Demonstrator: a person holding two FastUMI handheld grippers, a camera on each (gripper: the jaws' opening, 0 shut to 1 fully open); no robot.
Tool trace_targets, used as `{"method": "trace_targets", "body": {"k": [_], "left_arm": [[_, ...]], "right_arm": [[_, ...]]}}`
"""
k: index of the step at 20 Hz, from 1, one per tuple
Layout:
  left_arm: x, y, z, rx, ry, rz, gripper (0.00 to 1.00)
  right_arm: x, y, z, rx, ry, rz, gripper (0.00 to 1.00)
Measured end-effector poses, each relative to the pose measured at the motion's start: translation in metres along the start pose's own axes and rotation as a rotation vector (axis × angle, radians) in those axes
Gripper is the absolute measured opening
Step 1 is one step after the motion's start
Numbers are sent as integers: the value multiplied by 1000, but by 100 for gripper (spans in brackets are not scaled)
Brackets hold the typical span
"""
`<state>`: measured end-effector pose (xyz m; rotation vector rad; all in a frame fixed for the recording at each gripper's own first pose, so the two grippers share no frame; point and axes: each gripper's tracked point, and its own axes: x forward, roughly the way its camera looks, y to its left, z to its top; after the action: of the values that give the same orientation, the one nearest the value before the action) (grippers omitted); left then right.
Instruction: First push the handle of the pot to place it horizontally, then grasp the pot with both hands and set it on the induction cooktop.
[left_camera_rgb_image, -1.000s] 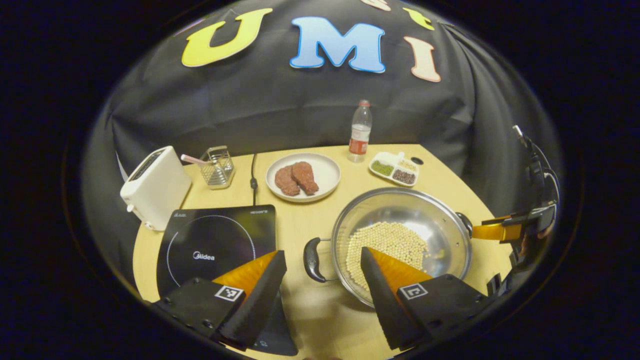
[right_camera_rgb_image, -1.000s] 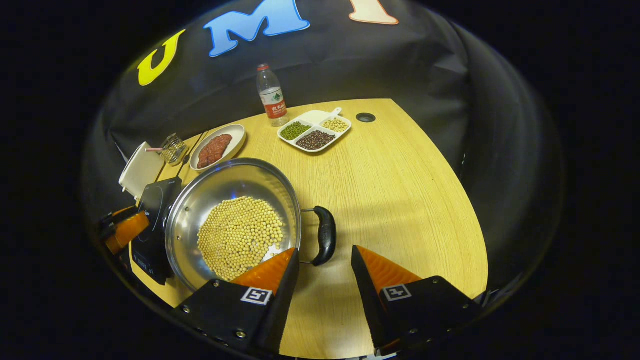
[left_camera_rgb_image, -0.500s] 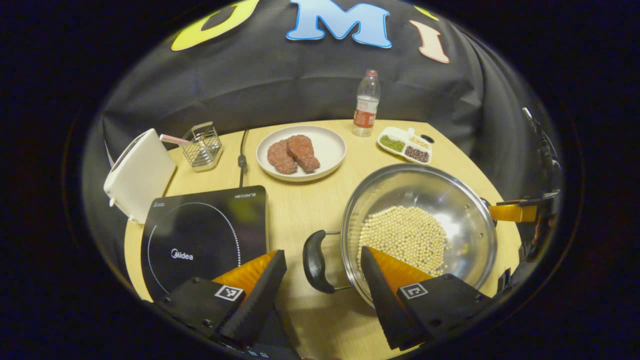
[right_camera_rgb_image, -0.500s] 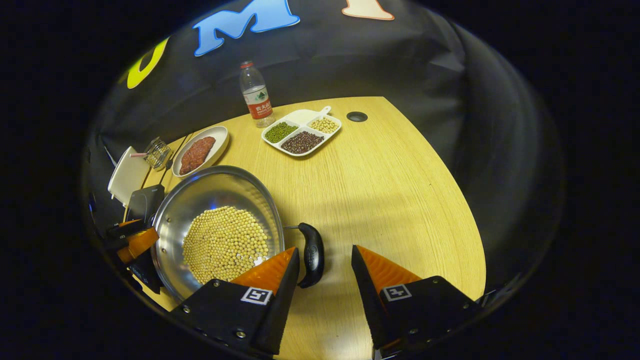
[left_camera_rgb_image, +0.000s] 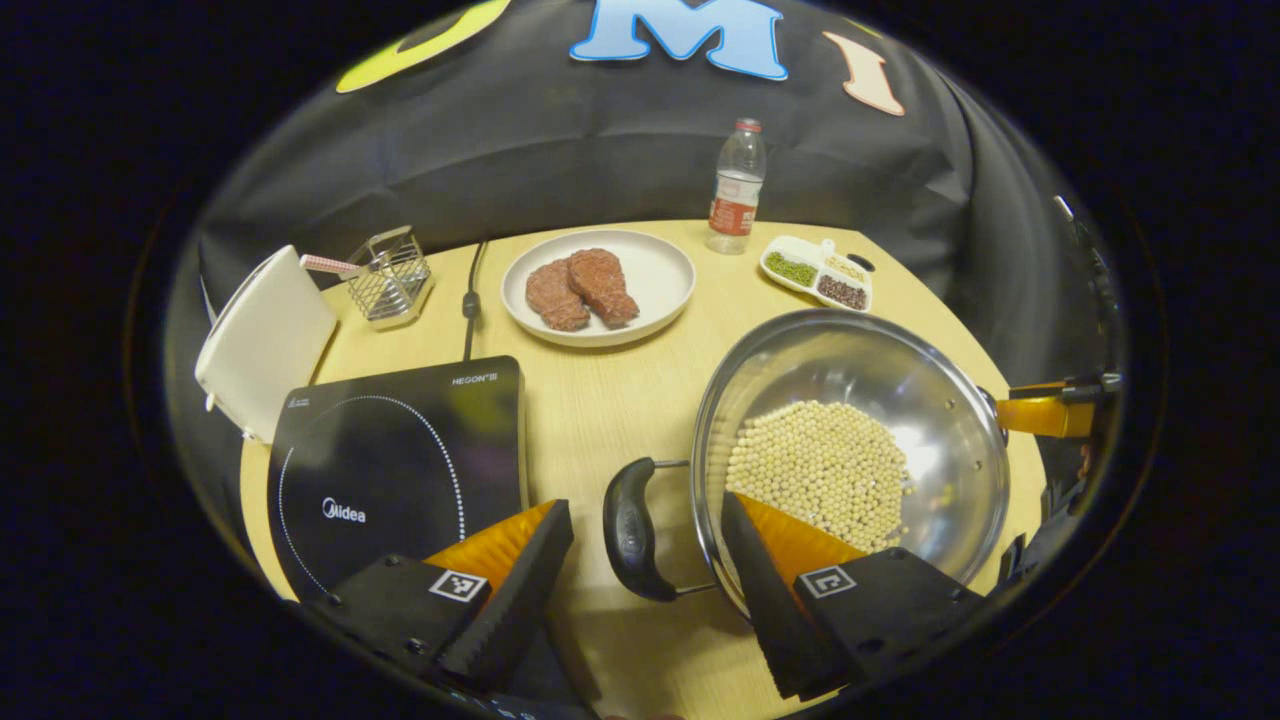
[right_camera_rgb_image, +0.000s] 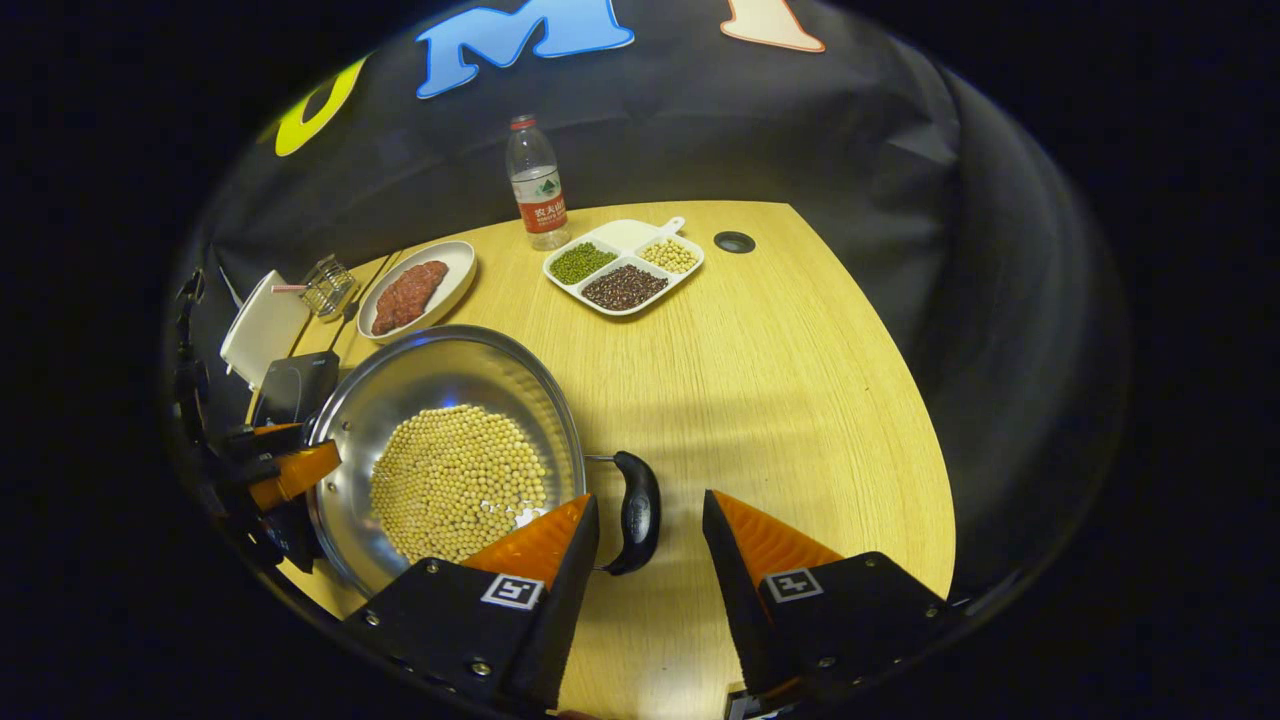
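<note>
A steel pot (left_camera_rgb_image: 860, 360) holding soybeans (left_camera_rgb_image: 820, 470) stands on the wooden table, right of the black induction cooktop (left_camera_rgb_image: 400, 450). In the left gripper view, my left gripper (left_camera_rgb_image: 643, 503) is open and straddles the pot's black left handle (left_camera_rgb_image: 630, 530) without pressing on it. The right gripper (left_camera_rgb_image: 1045, 415) shows at the pot's far side. In the right gripper view, the pot (right_camera_rgb_image: 440, 370) lies left of centre. My right gripper (right_camera_rgb_image: 650, 498) is open around the black right handle (right_camera_rgb_image: 638, 510), which sits close to its left finger. The left gripper (right_camera_rgb_image: 290, 470) is beyond the pot, by the cooktop (right_camera_rgb_image: 295, 385).
A white toaster (left_camera_rgb_image: 265, 340) and a wire holder (left_camera_rgb_image: 392, 275) stand behind the cooktop, with its cord (left_camera_rgb_image: 468, 300) beside them. A plate with two meat pieces (left_camera_rgb_image: 655, 270), a water bottle (left_camera_rgb_image: 735, 190) and a divided dish of beans (left_camera_rgb_image: 820, 275) line the back. Bare wood (right_camera_rgb_image: 780, 400) lies right of the pot.
Both grippers have moved in closer and lower toward the pot's handles, which now sit between their fingers. The jaws stayed open and the pot has not shifted on the table.
</note>
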<state>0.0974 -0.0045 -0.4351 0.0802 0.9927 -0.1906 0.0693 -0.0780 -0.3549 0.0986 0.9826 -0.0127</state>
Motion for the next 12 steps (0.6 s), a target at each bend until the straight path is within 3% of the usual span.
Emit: {"method": "trace_targets", "body": {"k": [1,3,8,10,11,12], "left_arm": [[-1,0,0,-1,-2,1,98],[0,0,0,2,-2,2,98],[8,-2,-3,12,12,-3,96],[13,-4,-8,20,29,-5,96],[16,-4,-10,25,37,-4,96],[19,-3,-12,30,46,-5,93]], "right_arm": [[-3,8,3,22,-6,36,68],[2,8,-4,19,18,28,77],[27,9,-13,8,44,12,77],[34,9,-15,11,52,14,67],[38,12,-17,24,57,23,71],[39,13,-15,30,59,20,65]]}}
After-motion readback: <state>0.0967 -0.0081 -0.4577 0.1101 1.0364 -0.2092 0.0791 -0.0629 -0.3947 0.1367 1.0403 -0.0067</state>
